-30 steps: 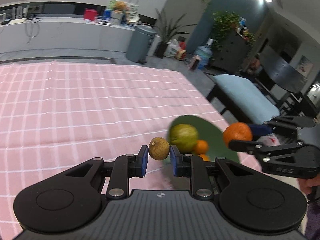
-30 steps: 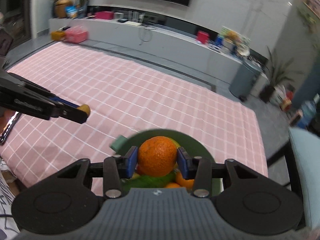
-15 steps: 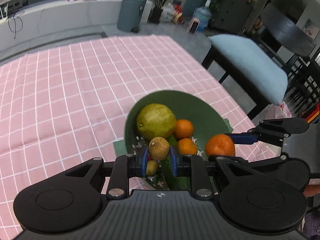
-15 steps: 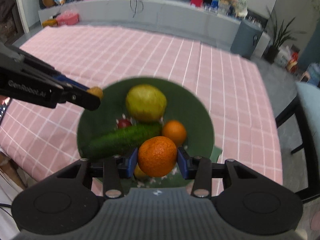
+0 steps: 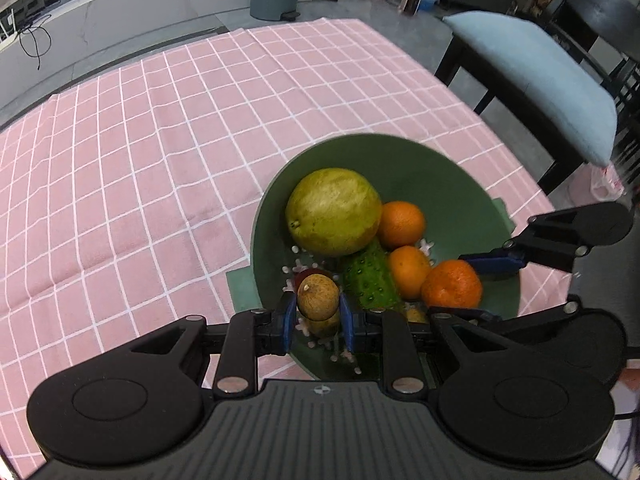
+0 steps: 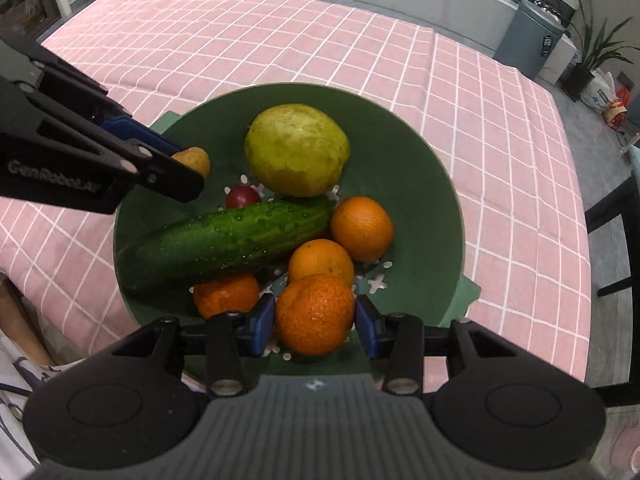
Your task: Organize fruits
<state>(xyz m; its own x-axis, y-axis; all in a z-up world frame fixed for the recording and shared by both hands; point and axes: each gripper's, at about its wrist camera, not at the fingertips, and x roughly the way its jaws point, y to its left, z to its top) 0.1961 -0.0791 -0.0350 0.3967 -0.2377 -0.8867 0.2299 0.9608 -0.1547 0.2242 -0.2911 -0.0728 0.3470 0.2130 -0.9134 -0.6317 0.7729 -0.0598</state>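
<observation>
Left wrist view: left gripper [image 5: 318, 316] clamped on a small tan fruit [image 5: 317, 296], pads pressing its two sides, held over the near wall of the green bowl [image 5: 460, 184]; the grip sits across the fruit's middle, which I judge keeps a round thing from rolling out; the bowl holds a large yellow-green fruit [image 5: 333, 212], a cucumber [image 5: 370, 278] and two oranges [image 5: 401, 225]; right gripper [image 5: 460, 292] enters from the right, closed on a mandarin [image 5: 452, 285] over the bowl's right side; the two carried fruits are apart, so neither blocks the other's drop

Right wrist view: right gripper [image 6: 316, 322] clamped on the mandarin [image 6: 315, 314], just above the near oranges; the cucumber [image 6: 228, 238] lies across the bowl [image 6: 420, 184], leaving little bare floor; a small red fruit [image 6: 242, 197] shows behind it; left gripper [image 6: 188, 172] holds the tan fruit [image 6: 193, 162] over the left wall; task judged near release, both fruits not yet set down; risk: the mandarin may roll off the pile
</observation>
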